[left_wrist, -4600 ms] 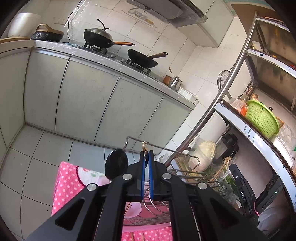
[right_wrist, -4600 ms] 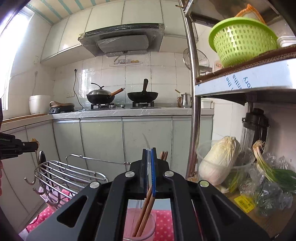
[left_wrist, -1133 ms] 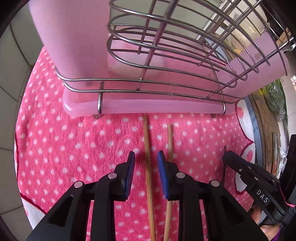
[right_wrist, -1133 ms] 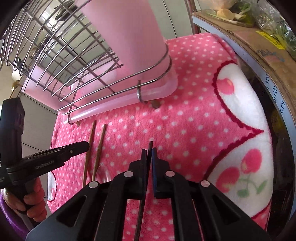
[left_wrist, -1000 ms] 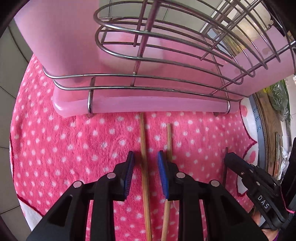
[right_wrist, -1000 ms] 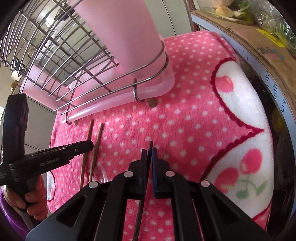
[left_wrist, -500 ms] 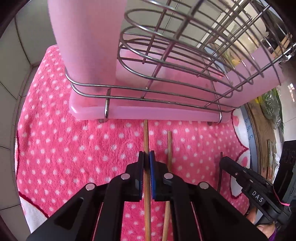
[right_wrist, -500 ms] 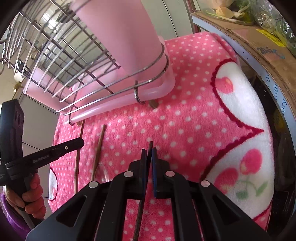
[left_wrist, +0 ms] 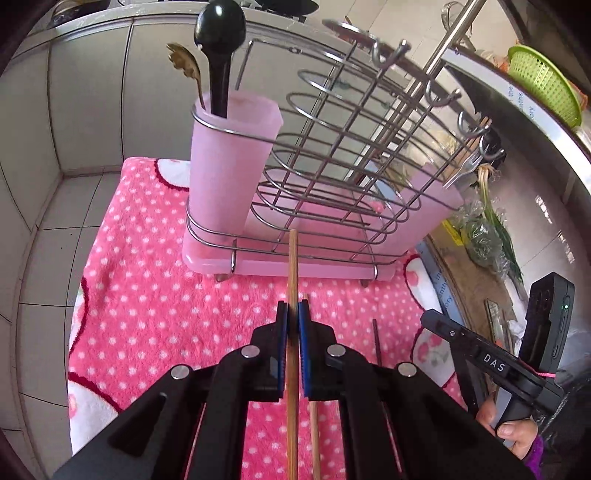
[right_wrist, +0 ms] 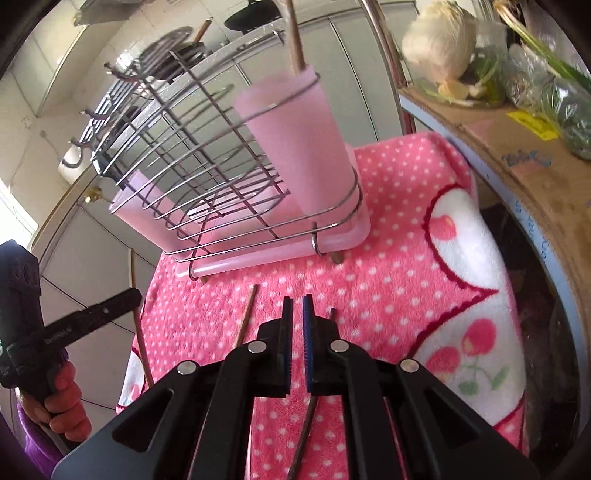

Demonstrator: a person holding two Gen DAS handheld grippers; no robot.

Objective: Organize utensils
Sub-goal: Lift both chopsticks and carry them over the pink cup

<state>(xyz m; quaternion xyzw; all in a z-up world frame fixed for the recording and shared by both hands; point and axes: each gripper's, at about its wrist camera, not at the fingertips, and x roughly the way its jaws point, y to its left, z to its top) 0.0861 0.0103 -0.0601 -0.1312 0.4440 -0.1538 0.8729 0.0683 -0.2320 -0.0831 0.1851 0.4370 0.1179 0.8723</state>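
My left gripper (left_wrist: 291,314) is shut on a light wooden chopstick (left_wrist: 293,266) and holds it off the cloth, pointing at the wire rack (left_wrist: 369,147). A second wooden chopstick (left_wrist: 313,424) lies just right of it on the cloth. My right gripper (right_wrist: 297,304) is shut above the cloth. A dark chopstick (right_wrist: 332,313) runs under its right finger, and only cloth shows between the pads. The left pink cup (left_wrist: 229,166) holds a black spoon (left_wrist: 219,33) and a gold utensil (left_wrist: 184,62). Chopsticks (right_wrist: 295,40) stand in the right pink cup (right_wrist: 295,140).
The rack stands in a pink drip tray (left_wrist: 332,264) on a pink polka-dot cloth (left_wrist: 147,295). A fork (left_wrist: 465,170) hangs from a rack hook. To the right is a shelf edge (right_wrist: 517,147) with greens, a cabbage (right_wrist: 439,40) and a green basket (left_wrist: 543,85). Cabinets stand behind.
The left jaws closed on the wooden chopstick and lifted it as the view tilted up. The right gripper rose, and the dark chopstick's tip no longer sits between its pads.
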